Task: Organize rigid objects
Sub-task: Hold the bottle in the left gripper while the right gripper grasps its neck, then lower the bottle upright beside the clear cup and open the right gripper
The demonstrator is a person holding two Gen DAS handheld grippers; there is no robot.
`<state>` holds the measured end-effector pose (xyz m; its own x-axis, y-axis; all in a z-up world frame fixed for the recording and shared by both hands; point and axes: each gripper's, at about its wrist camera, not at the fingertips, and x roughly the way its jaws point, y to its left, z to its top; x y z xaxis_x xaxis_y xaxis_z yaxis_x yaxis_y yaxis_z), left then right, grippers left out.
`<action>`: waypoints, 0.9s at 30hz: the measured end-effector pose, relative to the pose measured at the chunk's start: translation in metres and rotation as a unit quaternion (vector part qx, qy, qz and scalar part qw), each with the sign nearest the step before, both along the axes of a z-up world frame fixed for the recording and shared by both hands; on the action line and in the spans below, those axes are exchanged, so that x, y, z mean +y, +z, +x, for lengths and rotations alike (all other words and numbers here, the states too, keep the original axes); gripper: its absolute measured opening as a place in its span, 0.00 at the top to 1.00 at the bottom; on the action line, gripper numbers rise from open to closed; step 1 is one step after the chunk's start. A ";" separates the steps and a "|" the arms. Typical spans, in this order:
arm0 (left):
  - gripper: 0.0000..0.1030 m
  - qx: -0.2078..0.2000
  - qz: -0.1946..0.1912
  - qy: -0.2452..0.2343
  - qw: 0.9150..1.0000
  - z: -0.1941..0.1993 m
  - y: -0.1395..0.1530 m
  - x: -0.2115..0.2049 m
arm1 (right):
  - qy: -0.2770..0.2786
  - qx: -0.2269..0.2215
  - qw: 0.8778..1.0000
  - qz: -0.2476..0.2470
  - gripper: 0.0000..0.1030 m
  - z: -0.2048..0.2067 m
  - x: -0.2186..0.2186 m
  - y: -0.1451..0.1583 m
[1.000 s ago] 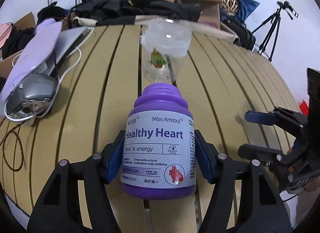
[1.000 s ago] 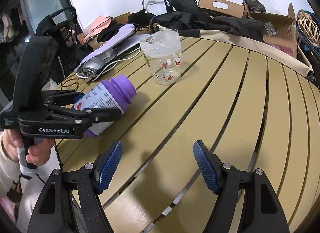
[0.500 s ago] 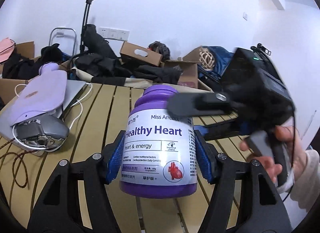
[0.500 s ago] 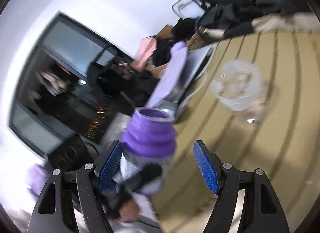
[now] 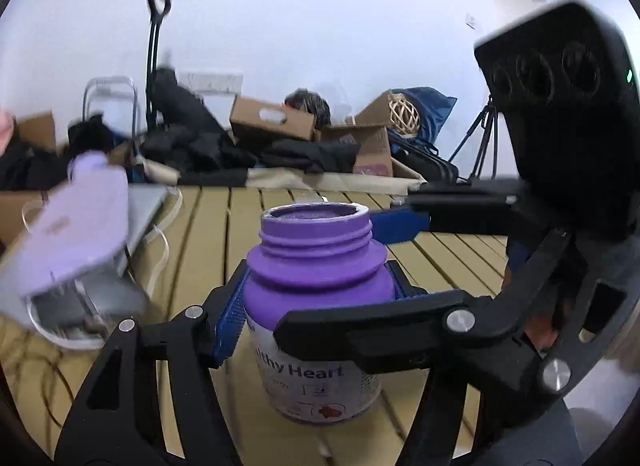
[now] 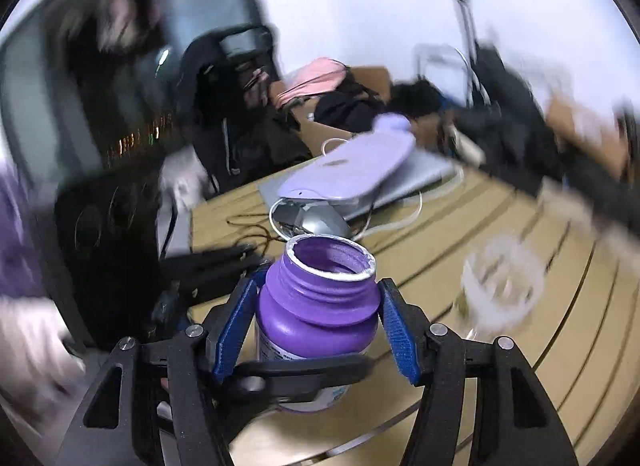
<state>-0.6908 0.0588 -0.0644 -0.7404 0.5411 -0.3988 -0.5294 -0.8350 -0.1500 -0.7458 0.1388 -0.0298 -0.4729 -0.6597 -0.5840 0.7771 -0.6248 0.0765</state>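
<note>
An open purple "Healthy Heart" supplement bottle [image 5: 316, 286] stands upright, without a lid, just above the slatted table. My left gripper [image 5: 316, 298] is shut on its body. My right gripper [image 6: 316, 330] comes in from the side with its blue pads around the bottle's shoulder [image 6: 316, 306]; the right pad stands a little off the bottle, so the jaws look open. The right gripper's black body [image 5: 560, 137] crosses the right of the left wrist view, one arm passing in front of the bottle.
A clear plastic cup [image 6: 500, 286] stands to the bottle's right. A lilac device on a grey laptop [image 6: 352, 173] with white cable lies behind the bottle. Bags, dark clothes and cardboard boxes [image 5: 272, 121] line the table's far edge.
The left gripper has tipped the bottle from lying to upright. The right gripper has swung in from the table's right and now has its jaws around the bottle's shoulder.
</note>
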 end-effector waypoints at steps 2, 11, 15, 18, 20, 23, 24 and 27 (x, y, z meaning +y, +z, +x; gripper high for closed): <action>0.42 0.006 0.001 0.009 1.000 -0.009 0.003 -0.004 | 0.013 0.016 1.000 0.014 0.36 -0.007 -0.007 0.006; 0.42 0.010 0.009 0.082 0.997 -0.075 0.024 -0.023 | 0.061 0.020 0.998 0.015 0.36 -0.083 -0.035 0.031; 0.42 0.005 -0.014 0.104 0.994 -0.095 0.018 -0.015 | 0.067 0.023 0.997 0.022 0.36 -0.112 -0.047 0.024; 0.42 -0.006 -0.024 0.111 0.994 -0.102 0.006 -0.009 | 0.066 0.000 0.998 0.007 0.36 -0.131 -0.046 0.009; 0.42 -0.013 -0.024 0.102 0.994 -0.101 -0.001 -0.007 | 0.059 -0.012 0.998 0.006 0.36 -0.133 -0.042 -0.001; 0.42 -0.020 -0.032 0.083 0.996 -0.087 -0.011 0.001 | 0.059 -0.019 0.998 0.032 0.36 -0.122 -0.038 -0.009; 0.42 -0.026 -0.032 0.076 0.996 -0.081 -0.014 0.002 | 0.060 -0.021 0.997 0.040 0.36 -0.116 -0.038 -0.010; 0.42 -0.051 -0.033 0.063 0.996 -0.071 -0.024 0.006 | 0.067 -0.030 0.995 0.066 0.35 -0.101 -0.039 -0.017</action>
